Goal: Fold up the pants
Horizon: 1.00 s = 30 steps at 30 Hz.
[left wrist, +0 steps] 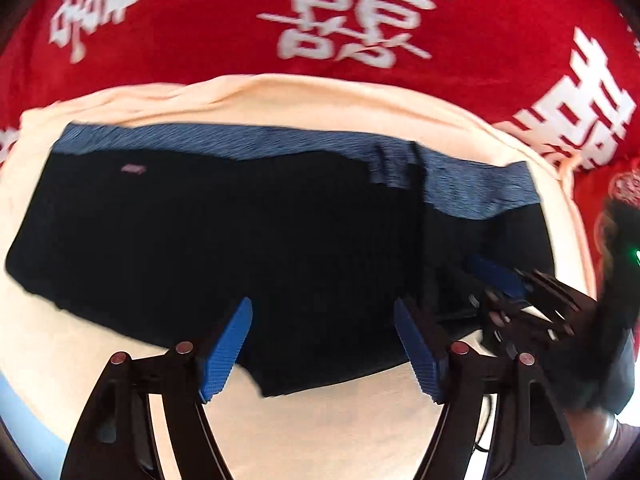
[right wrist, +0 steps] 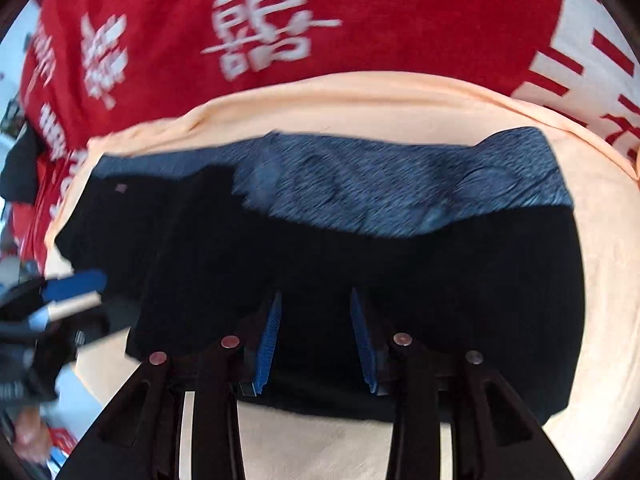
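Here, your left gripper (left wrist: 322, 344) and right gripper (right wrist: 316, 340) both stood apart, gripping nothing, above the black pants (left wrist: 208, 232) spread mid-frame on the peach cloth (left wrist: 320, 96).

My left gripper (left wrist: 322, 344) has black angular linkage arms with ridged blue pads (left wrist: 226, 350). Round reddish rivets (left wrist: 184, 347) mark its pivots. My right gripper (right wrist: 316, 338) matches.
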Motion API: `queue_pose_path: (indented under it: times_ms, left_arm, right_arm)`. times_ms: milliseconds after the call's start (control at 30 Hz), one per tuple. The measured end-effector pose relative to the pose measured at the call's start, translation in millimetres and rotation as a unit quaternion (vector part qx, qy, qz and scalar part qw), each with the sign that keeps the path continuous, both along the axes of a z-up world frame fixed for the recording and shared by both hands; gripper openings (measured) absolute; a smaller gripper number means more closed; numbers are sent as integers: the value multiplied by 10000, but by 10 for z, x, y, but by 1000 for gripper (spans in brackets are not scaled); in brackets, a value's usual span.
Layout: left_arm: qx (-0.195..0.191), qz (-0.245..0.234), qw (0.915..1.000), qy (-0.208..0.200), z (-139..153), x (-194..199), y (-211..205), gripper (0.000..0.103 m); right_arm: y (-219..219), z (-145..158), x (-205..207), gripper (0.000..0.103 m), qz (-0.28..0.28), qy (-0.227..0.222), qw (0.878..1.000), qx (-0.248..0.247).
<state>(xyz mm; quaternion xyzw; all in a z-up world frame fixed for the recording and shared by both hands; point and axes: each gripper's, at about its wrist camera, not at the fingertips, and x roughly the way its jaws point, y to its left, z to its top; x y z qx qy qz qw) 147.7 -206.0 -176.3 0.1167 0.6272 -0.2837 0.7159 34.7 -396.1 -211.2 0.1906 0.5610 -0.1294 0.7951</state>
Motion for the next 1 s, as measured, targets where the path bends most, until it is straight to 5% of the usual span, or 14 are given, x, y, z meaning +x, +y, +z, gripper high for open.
queue_pose_path:
  times_ms: [233,367,500,700,1000]
  left_arm:
    - [310,320,9990,12,-61,-32,117,74]
    - [396,501,9978,-168,44,-94,147,74]
    - [432,919,9948,-106,115,-155,254,74]
    - [400,1559,9869,-83,168,-271,499,74]
    - [341,1483,9882,187,-13,-89,823,74]
  right_arm:
    - [-80,53,-55,40,124,-21,9975,698]
    - [-53,11,-40,41,356,178,9968,691]
    - [55,-6,57,67,941,340,9925,699]
    - [150,-10,57,69,1423,423,9878,475]
    - [176,60,89,69,798,501,9947,421]
